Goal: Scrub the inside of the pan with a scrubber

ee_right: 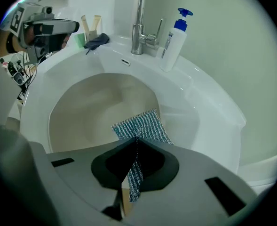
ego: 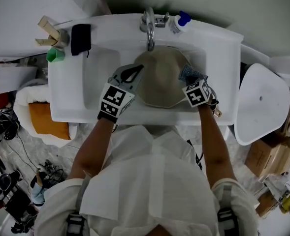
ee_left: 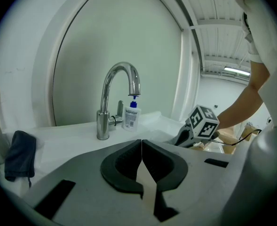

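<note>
A white sink (ego: pixel 218 48) fills the space in front of you, with a chrome faucet (ego: pixel 149 31) at its back edge, a pump bottle (ego: pixel 180 21) beside the faucet and a dark cloth (ego: pixel 80 38) lying on the left of the counter. The beige pan (ego: pixel 159 82) sits in the basin under the spout, its inside facing up. Your right gripper (ee_right: pixel 136 139) has its jaws pressed together on the scrubber (ee_right: pixel 140 126), a blue-grey striped mesh pad. One strip of it runs back through the slot between the jaws, and the rest fans out past the tips over the pan's right side, close to the rim. Whether the pad touches the pan's surface cannot be made out. Your left gripper (ee_left: pixel 142 145) is at the pan's left edge, its jaws brought together at the tips. A thin beige strip, the colour of the pan, shows pinched between them. That gripper points level, toward the faucet and the bottle.
</note>
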Demonstrator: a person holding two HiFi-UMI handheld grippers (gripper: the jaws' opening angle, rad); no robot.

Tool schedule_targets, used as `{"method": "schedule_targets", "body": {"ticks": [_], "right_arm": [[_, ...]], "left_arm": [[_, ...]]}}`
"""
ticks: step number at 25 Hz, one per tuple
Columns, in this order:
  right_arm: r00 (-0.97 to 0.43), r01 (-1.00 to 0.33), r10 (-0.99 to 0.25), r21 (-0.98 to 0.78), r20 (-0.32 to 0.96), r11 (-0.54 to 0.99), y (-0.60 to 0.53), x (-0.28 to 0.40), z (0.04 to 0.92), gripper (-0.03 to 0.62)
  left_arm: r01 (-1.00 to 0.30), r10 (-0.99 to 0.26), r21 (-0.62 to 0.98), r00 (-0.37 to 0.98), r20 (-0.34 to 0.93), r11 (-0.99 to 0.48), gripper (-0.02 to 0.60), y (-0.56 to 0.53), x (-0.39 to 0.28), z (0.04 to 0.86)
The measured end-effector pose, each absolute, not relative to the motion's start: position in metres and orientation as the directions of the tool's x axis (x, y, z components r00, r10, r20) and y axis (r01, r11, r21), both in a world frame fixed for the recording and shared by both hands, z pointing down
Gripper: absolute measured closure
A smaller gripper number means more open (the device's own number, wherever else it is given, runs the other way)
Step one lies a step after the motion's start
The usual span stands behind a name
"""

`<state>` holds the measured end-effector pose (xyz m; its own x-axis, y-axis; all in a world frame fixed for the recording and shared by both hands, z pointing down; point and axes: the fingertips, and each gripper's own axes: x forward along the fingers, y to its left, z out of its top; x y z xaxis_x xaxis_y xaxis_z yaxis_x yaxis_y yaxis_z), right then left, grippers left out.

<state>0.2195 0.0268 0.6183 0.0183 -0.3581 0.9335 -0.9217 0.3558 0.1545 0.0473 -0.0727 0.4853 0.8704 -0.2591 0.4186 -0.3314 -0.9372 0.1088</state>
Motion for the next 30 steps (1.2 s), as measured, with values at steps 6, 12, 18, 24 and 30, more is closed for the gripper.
{"method": "schedule_targets", "body": {"ticks": [6,12,18,24,30], "right_arm": [[0.035,-0.925,-0.394,0.179,0.919,0.335,0.002,0.232,0.619,0.58],[0.035,-0.911,-0.404,0.195,0.914,0.364,-0.022,0.237,0.622,0.58],[0.031,-0.877,-0.407,0.22,0.913,0.426,-0.045,0.233,0.624,0.58],[0.017,-0.849,-0.405,0.228,0.914,0.477,-0.068,0.224,0.628,0.58],[0.019,-0.812,-0.395,0.245,0.919,0.53,-0.084,0.216,0.633,0.58]], "left_arm": [[-0.333,-0.26,0.105,0.866,0.428,-0.937,0.565,-0.075,0.048,0.488],[-0.339,-0.262,0.106,0.86,0.438,-0.935,0.565,-0.076,0.046,0.492],[-0.351,-0.271,0.107,0.854,0.445,-0.93,0.565,-0.079,0.043,0.492],[-0.371,-0.287,0.108,0.846,0.449,-0.922,0.565,-0.084,0.035,0.494],[-0.395,-0.308,0.112,0.838,0.451,-0.912,0.565,-0.089,0.026,0.494]]}}
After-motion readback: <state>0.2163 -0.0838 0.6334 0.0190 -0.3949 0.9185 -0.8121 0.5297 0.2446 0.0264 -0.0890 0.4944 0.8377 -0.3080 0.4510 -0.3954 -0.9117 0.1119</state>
